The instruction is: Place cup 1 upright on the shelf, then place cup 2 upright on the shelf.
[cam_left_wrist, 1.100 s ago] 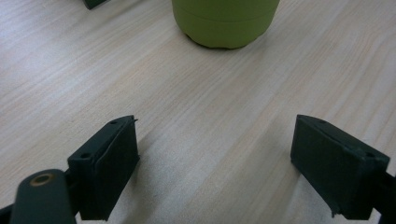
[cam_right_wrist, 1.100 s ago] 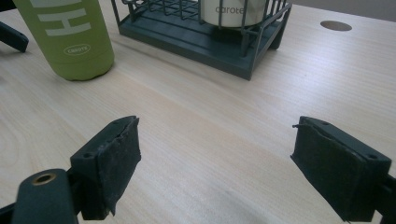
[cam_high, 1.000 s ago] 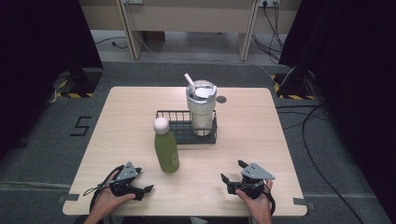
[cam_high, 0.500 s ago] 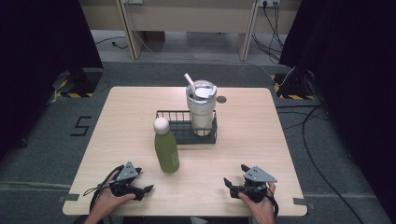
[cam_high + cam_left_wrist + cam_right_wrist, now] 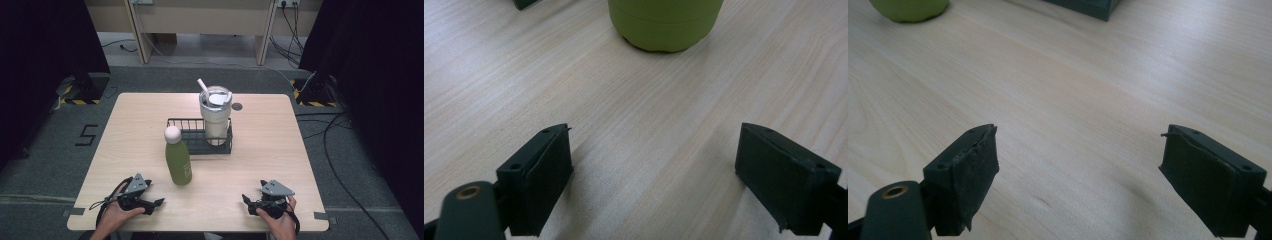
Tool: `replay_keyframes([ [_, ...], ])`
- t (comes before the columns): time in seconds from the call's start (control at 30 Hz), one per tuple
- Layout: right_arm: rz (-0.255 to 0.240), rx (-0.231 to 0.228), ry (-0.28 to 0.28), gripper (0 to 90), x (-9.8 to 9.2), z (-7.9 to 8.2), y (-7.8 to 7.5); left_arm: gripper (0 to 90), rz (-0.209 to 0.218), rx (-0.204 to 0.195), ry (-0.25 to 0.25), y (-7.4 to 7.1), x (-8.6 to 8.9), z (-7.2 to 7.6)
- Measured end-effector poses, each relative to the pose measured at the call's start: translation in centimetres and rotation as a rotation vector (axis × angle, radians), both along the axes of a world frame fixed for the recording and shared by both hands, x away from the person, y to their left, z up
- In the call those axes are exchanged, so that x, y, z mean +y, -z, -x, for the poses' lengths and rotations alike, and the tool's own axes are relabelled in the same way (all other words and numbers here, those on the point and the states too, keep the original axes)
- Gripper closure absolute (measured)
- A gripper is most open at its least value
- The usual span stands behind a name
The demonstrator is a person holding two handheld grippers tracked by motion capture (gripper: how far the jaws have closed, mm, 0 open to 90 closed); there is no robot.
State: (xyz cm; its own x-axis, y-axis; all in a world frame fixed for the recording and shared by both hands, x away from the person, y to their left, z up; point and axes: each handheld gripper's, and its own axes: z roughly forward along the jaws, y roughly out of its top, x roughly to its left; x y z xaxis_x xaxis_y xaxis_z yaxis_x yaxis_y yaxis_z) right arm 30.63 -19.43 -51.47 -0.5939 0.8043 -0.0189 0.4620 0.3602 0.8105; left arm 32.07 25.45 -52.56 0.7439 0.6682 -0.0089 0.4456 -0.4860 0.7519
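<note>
Green bottle (image 5: 178,162) with a rounded white cap (image 5: 172,133), standing upright on the wooden table (image 5: 140,110) ahead of my jaws, closer to my left pair than to my right.

The jaws of my left gripper (image 5: 159,204) are spread wide with nothing between them, only bare wood grain. In the left gripper view, that left gripper (image 5: 654,180) hangs low over the table, and the bottle's round green base (image 5: 664,22) sits straight ahead of the gap, near but not touching.

The jaws of my right gripper (image 5: 245,200) are also spread wide and empty. In the right gripper view, bare table lies between the two black pads of the right gripper (image 5: 1078,180). The bottle's base (image 5: 908,7) is well ahead and off beyond the left jaw. A dark corner of the wire basket (image 5: 1088,7) lies straight ahead, farther off.

Beyond the bottle, away from both pairs of jaws, the black wire basket (image 5: 192,142) sits just behind it. A pale lidded tumbler (image 5: 216,117) stands upright in the basket's right end, with a white straw (image 5: 202,86) leaning out of its lid.

There is a faint mark on the bottle's lower side, too small to read. Off the table, beyond my left jaws, a white "5" (image 5: 87,135) is marked on the grey floor.
</note>
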Motion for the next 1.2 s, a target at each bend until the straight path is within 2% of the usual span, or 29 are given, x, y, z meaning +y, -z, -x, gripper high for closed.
replay_keyframes([
  [0.27,0.039,0.061,0.012,15.3,-0.05,0.08,0.32,14.3,0.0,0.0,0.0,0.0,0.0,0.0],
  [0.4,0.054,0.077,0.01,15.3,-0.02,0.12,0.42,14.1,0.0,0.0,-0.001,0.0,0.0,-0.01],
  [0.5,0.082,0.099,0.008,15.0,0.03,0.17,0.53,14.1,0.001,0.001,-0.002,0.01,-0.01,-0.01],
  [0.57,0.069,0.112,0.01,14.6,0.03,0.2,0.57,14.0,0.001,0.002,-0.001,0.01,0.0,-0.01],
  [0.73,0.067,0.12,0.01,11.4,0.0,0.3,0.62,14.0,0.001,0.002,-0.002,0.01,-0.01,0.0],
  [0.83,0.08,0.132,-0.011,0.2,0.12,0.29,0.82,14.0,0.0,0.002,-0.002,0.0,0.0,0.0],
  [1.2,0.078,0.129,-0.005,0.2,0.17,0.34,0.88,14.2,0.001,0.001,0.0,0.0,0.0,0.01],
])
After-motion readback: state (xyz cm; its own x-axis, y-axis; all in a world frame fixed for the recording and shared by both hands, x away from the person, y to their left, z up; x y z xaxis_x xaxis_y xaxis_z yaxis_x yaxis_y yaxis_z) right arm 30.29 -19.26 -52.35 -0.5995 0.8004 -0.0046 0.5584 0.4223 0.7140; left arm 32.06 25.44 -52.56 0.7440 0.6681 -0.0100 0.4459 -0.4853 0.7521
